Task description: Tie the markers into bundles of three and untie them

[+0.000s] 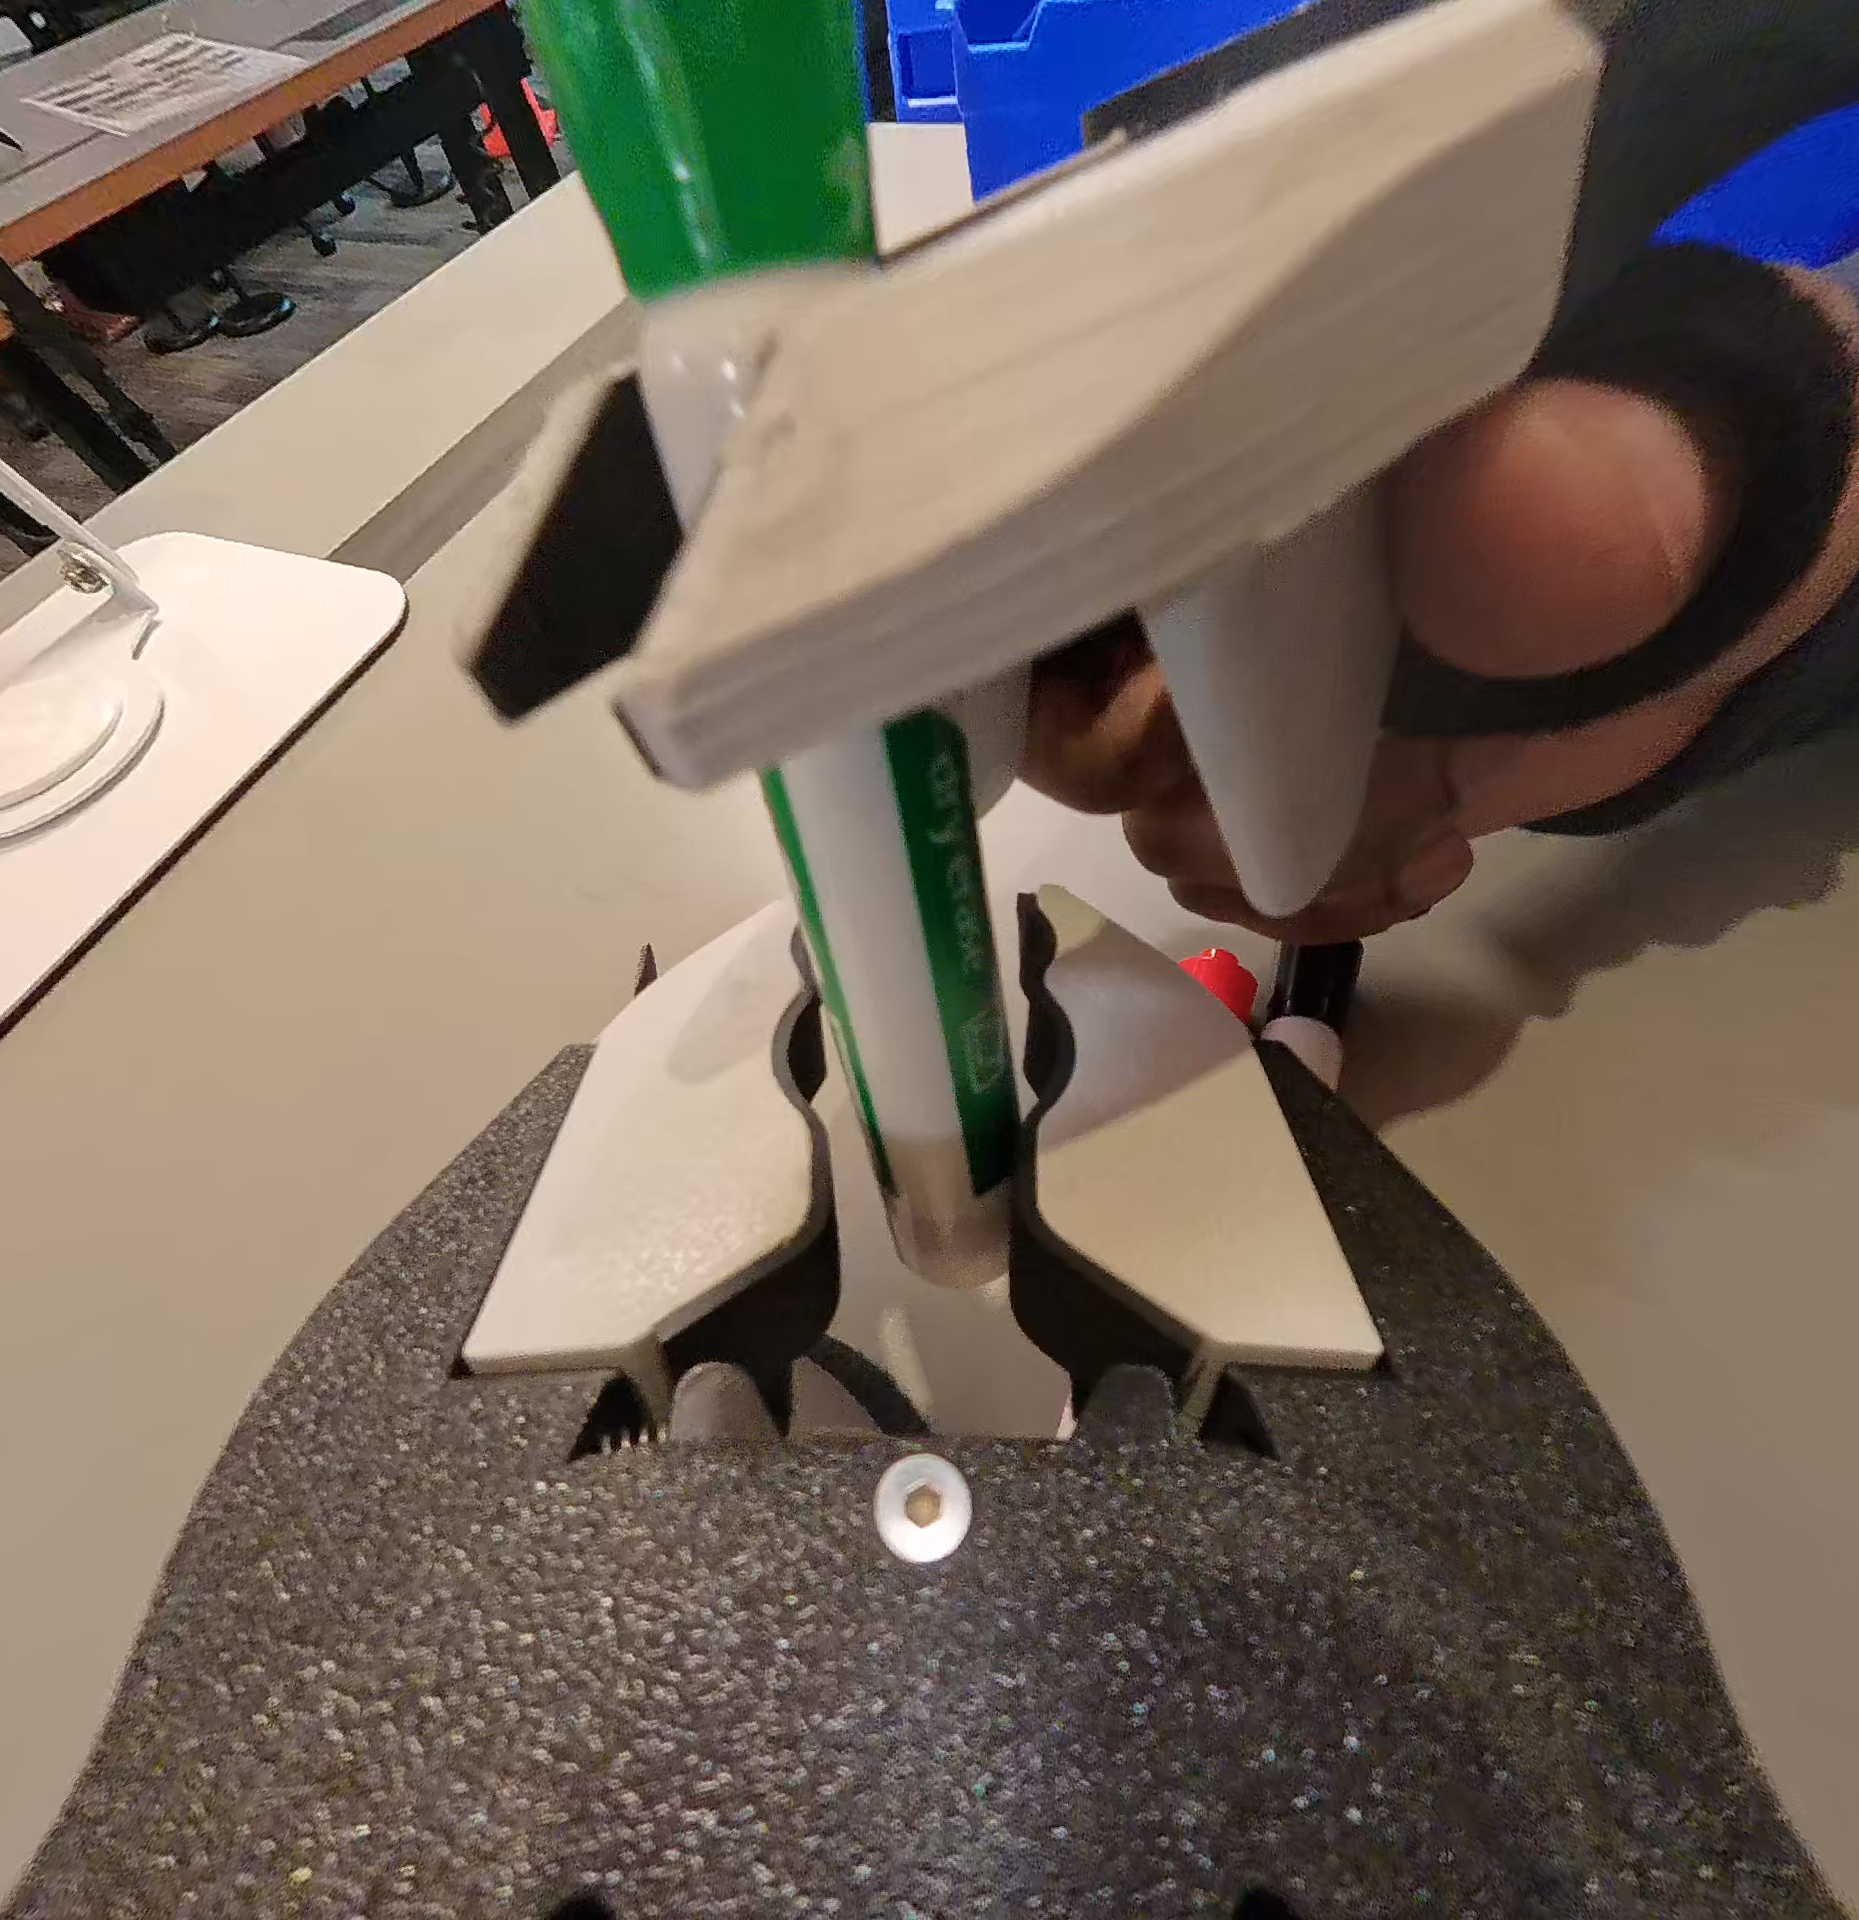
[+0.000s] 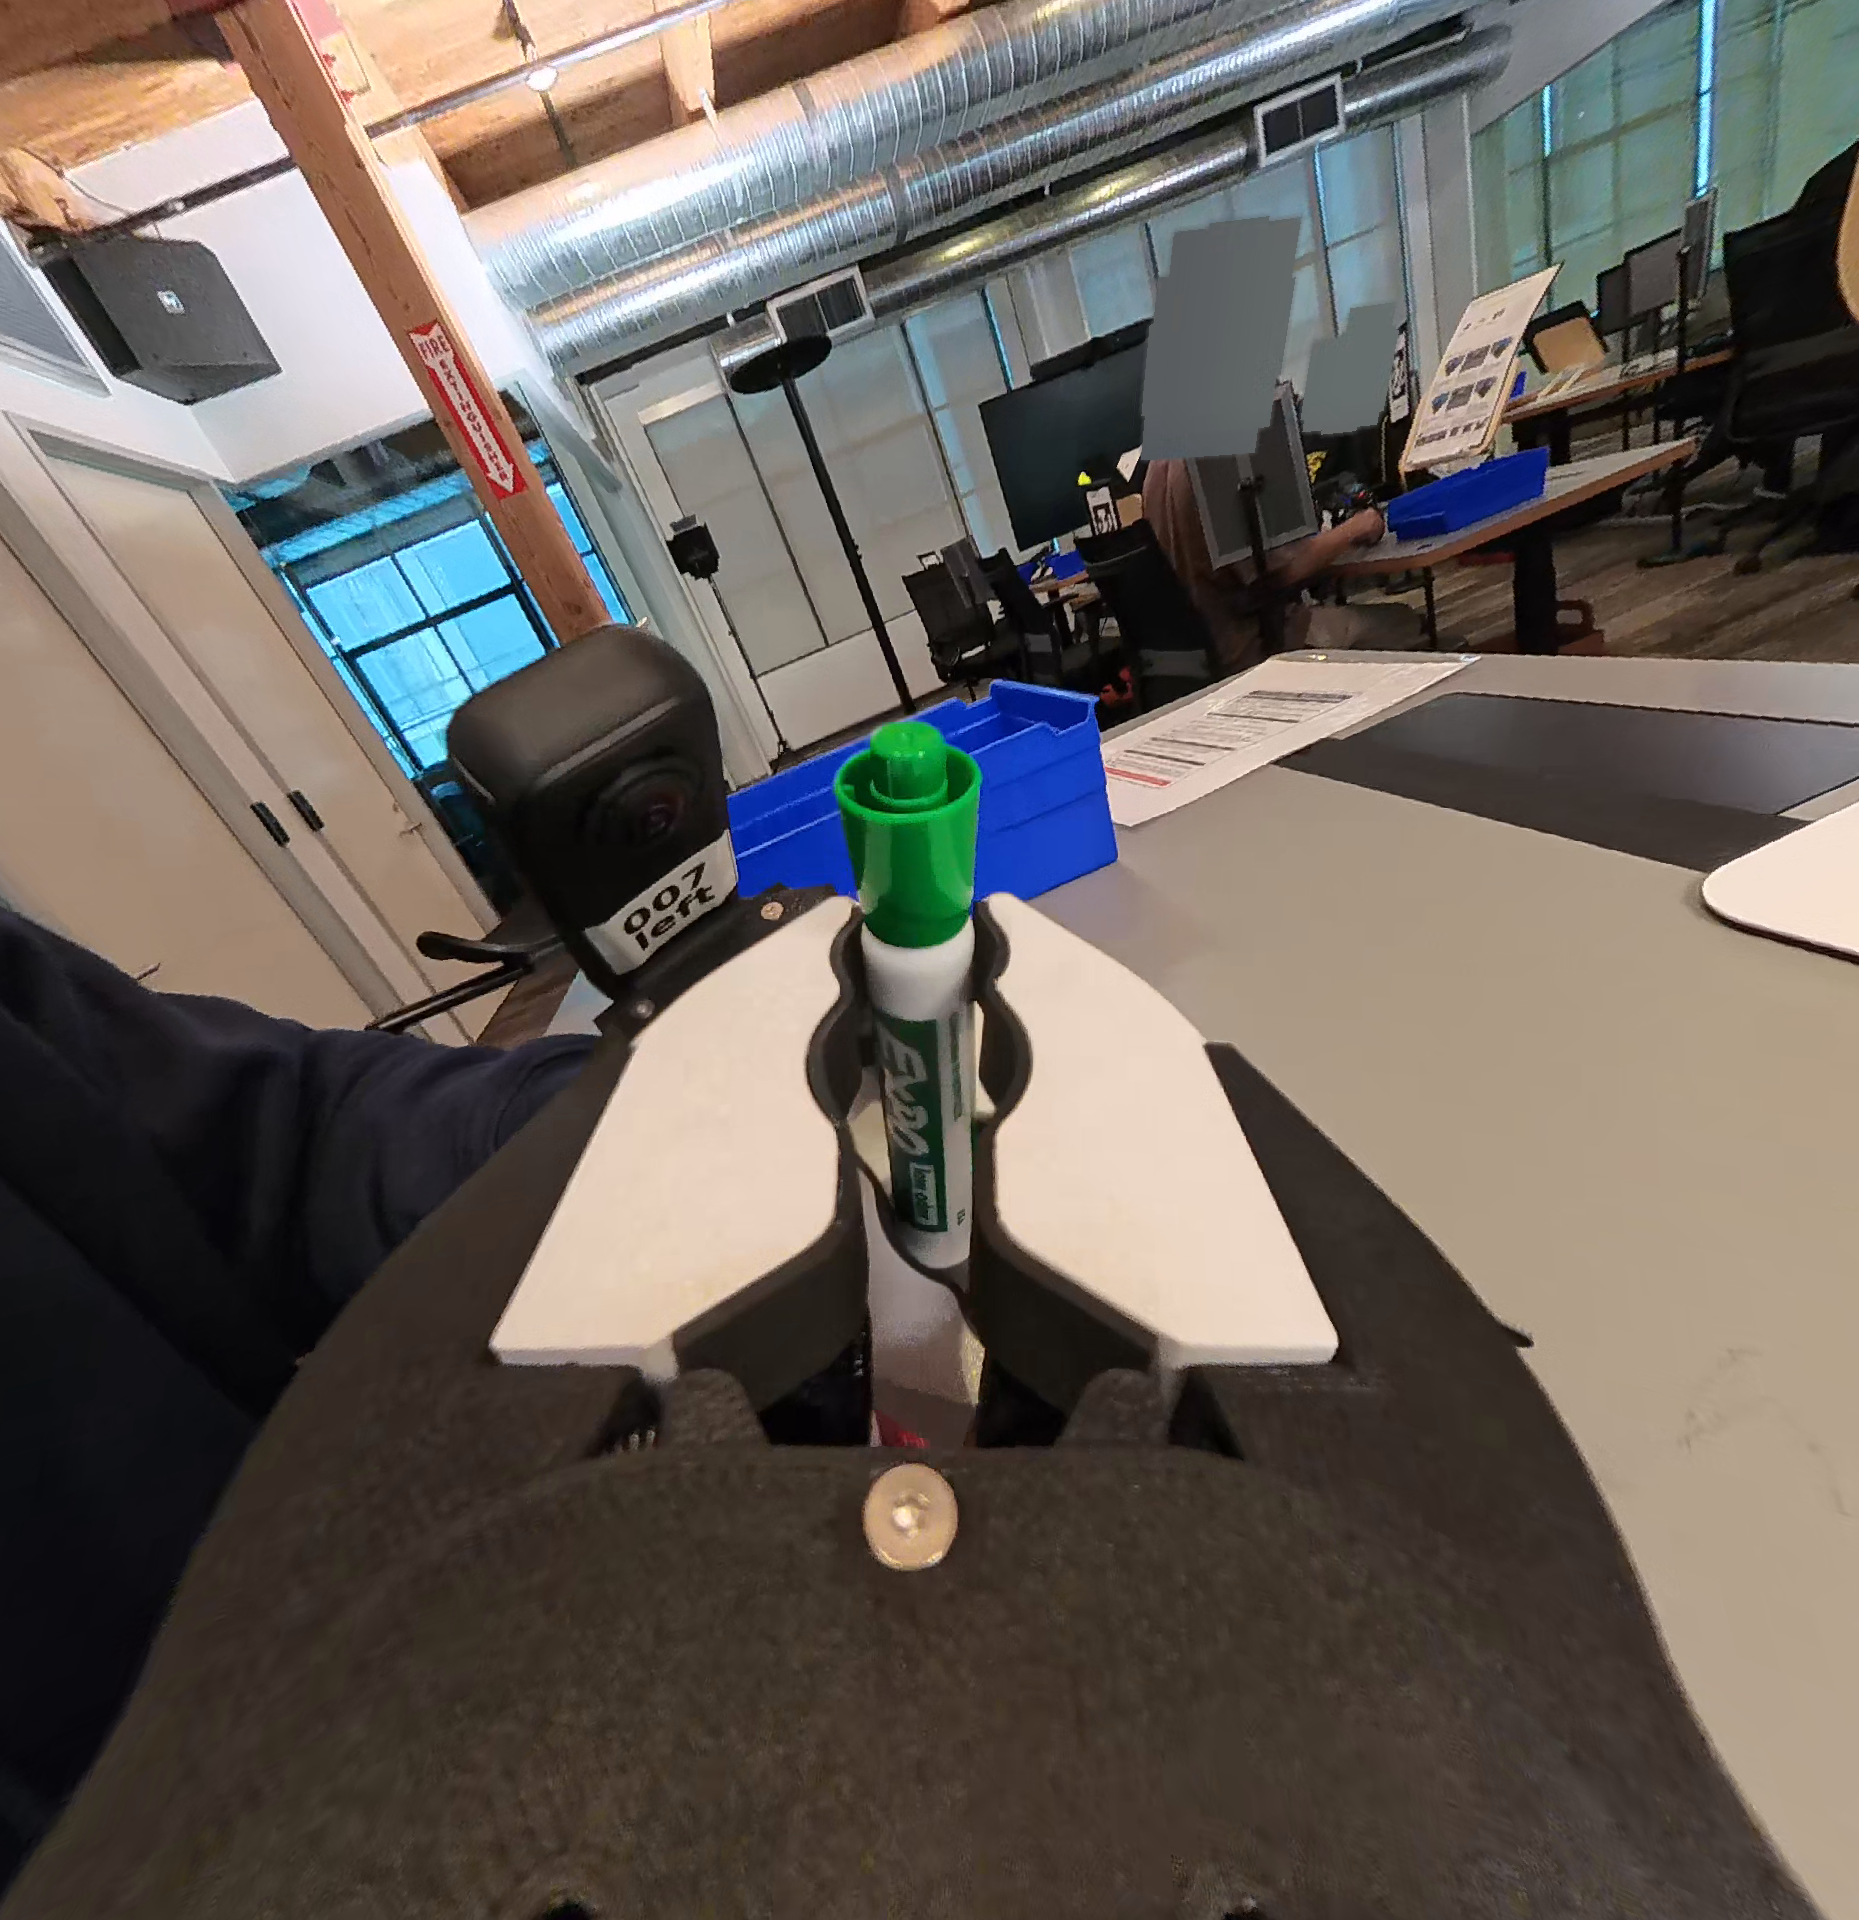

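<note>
A green-capped white marker (image 2: pixel 909 831) stands upright, cap up, clamped in my right gripper (image 2: pixel 917 914). In the left wrist view the same marker (image 1: pixel 930 1039) runs down between the fingers of my left gripper (image 1: pixel 914 935). The jaws stand slightly wider than its lower end, and the right finger touches it. The right gripper (image 1: pixel 1008 468) crosses just above, held by a hand (image 1: pixel 1548 540). A red marker cap (image 1: pixel 1221 977) and a black marker (image 1: pixel 1320 982) lie on the table behind my left gripper's right finger, mostly hidden.
A white base with a clear stand (image 1: pixel 229 644) sits at the table's left. Blue bins (image 2: pixel 1008 790) stand at the far edge, with a paper sheet (image 2: pixel 1268 717), a dark mat (image 2: pixel 1579 748) and a white board (image 2: pixel 1808 894) to the right. My right fingertips sit around 10 centimeters from my left ones.
</note>
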A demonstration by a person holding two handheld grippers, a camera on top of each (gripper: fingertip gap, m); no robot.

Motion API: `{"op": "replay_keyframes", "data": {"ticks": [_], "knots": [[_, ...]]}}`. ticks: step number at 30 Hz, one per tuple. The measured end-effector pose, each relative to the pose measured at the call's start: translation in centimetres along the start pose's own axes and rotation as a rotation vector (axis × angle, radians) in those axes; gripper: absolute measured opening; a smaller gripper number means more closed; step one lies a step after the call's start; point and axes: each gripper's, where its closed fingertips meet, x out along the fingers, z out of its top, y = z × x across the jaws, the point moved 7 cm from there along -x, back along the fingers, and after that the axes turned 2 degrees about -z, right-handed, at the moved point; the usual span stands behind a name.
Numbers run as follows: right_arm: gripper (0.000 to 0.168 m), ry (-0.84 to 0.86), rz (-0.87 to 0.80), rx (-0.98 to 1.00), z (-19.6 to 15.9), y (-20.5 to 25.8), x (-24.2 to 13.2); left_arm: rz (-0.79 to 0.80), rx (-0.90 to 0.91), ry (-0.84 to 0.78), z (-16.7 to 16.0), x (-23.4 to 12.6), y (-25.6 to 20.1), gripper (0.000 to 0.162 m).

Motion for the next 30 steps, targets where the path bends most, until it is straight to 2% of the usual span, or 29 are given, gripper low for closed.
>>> {"op": "replay_keyframes", "data": {"ticks": [10,18,24,27,30], "knots": [[0.018,-0.049,-0.044,-0.025,-0.4,1.1,0.3,0.001,0.011,0.029,-0.2,0.4,-0.3,0.040],[0.018,-0.022,-0.067,-0.124,-0.5,1.1,0.3,0.006,-0.011,0.011,0.0,0.1,-0.1,0.033],[0.018,-0.023,-0.095,-0.122,-0.2,0.1,-0.2,-0.004,-0.018,-0.003,0.2,-0.1,-0.1,0.029],[0.018,-0.021,-0.095,-0.116,-0.1,-0.2,-0.3,-0.034,-0.054,-0.003,0.2,-0.1,-0.1,0.029],[0.018,-0.005,-0.095,-0.103,-0.1,-0.2,-0.3,-0.102,-0.172,-0.013,0.2,-0.1,-0.2,0.026]]}}
